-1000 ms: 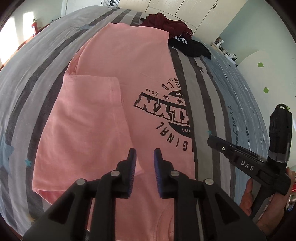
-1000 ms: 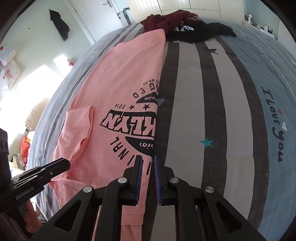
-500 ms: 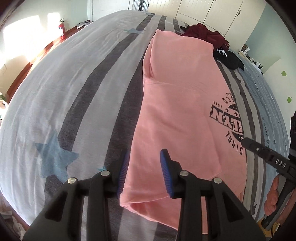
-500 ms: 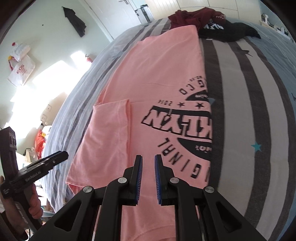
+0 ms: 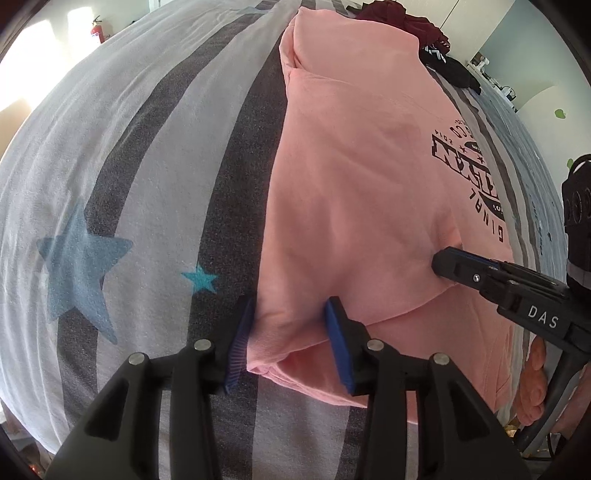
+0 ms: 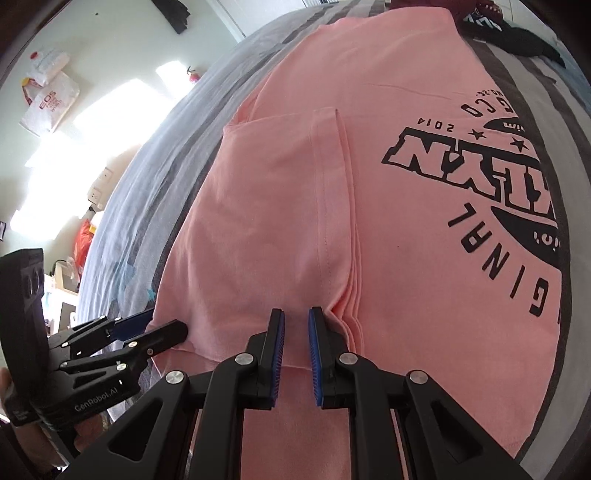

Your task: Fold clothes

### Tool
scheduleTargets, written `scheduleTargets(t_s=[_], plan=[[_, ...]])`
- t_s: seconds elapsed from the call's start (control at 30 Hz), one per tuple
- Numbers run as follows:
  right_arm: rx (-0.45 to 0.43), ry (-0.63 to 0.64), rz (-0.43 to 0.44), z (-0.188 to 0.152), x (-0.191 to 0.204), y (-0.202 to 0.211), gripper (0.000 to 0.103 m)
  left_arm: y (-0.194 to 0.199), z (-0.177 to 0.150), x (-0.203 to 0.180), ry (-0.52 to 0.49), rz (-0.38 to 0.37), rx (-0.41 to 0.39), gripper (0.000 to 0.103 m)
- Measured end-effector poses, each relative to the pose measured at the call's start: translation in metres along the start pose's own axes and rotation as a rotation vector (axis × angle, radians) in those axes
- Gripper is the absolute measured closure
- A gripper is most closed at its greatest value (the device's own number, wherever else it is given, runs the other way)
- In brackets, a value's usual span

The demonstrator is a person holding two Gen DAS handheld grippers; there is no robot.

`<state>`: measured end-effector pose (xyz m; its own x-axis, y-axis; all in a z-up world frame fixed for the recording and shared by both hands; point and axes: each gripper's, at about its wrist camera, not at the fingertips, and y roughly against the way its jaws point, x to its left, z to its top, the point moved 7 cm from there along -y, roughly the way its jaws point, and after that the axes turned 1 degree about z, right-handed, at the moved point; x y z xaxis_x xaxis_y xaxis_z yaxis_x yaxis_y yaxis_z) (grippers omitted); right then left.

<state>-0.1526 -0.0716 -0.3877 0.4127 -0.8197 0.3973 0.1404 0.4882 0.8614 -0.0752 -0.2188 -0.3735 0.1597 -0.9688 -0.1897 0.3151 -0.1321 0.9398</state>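
Both claws dropped onto the pink shirt (image 5: 354, 192); left (image 5: 288, 332) opening astride its corner, right (image 6: 295, 343) near-closed, empty.

- Under my claws is a bed (image 5: 155, 155) dressed in a cover of broad white and dark grey stripes, printed with blue stars, one large and one small.
- A pink T-shirt (image 6: 369, 110) with black lettering lies flat along the bed, one side already folded in over the body.
- At the far end a dark red garment (image 5: 402, 16) and a black garment (image 6: 524, 40) with white print lie bunched on the cover, just beyond the pink shirt.
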Motion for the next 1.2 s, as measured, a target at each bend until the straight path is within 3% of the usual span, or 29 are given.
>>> scheduleTargets(t_s=[0.07,0.13,0.17,0.2,0.3,0.43,0.5,0.57,0.7,0.8,0.87,0.93,0.97,1.07,1.2], plan=[[0.009,-0.015,-0.013,0.002,-0.002,0.006,0.09,0.007,0.007,0.002,0.018,-0.007,0.001,0.057],[0.003,-0.025,-0.051,0.007,-0.003,0.015,0.07,0.017,0.019,0.004,0.04,-0.016,-0.02,0.054],[-0.015,-0.035,-0.064,0.012,-0.004,0.021,0.047,0.021,0.026,0.005,0.043,-0.011,-0.033,0.053],[-0.043,-0.045,-0.059,0.019,-0.004,0.028,0.038,0.025,0.034,0.006,0.045,-0.006,-0.045,0.047],[-0.09,-0.047,-0.044,0.043,-0.001,0.042,0.035,0.034,0.059,0.009,0.062,-0.042,-0.088,0.035],[-0.127,-0.046,-0.055,0.071,-0.001,0.052,0.031,0.036,0.09,0.007,-0.026,0.032,-0.153,0.035],[-0.133,-0.038,-0.082,0.081,-0.002,0.054,0.031,0.037,0.103,0.005,-0.042,0.025,-0.182,0.035],[-0.082,-0.033,-0.092,0.086,0.0,0.051,0.031,0.037,0.115,0.002,-0.055,0.01,-0.209,0.035],[-0.126,-0.051,-0.153,0.09,-0.009,0.051,0.031,0.029,0.151,0.004,-0.095,0.018,-0.239,0.035],[-0.161,-0.079,-0.208,0.096,-0.023,0.05,0.031,0.013,0.164,0.002,-0.092,0.012,-0.214,0.035],[-0.197,-0.117,-0.223,0.102,-0.034,0.053,0.031,-0.002,0.168,-0.003,-0.112,0.006,-0.171,0.045],[-0.225,-0.119,-0.233,0.107,-0.036,0.05,0.031,-0.016,0.171,-0.003,-0.135,0.071,-0.147,0.1],[-0.225,-0.115,-0.217,0.109,-0.033,0.045,0.031,-0.021,0.17,-0.001,-0.143,0.102,-0.144,0.103],[-0.213,-0.112,-0.151,0.117,-0.02,0.029,0.035,-0.033,0.167,0.002,-0.138,0.085,-0.137,0.103],[-0.193,-0.088,-0.088,0.124,-0.003,0.009,0.068,-0.042,0.162,0.014,-0.108,0.064,-0.141,0.103]])
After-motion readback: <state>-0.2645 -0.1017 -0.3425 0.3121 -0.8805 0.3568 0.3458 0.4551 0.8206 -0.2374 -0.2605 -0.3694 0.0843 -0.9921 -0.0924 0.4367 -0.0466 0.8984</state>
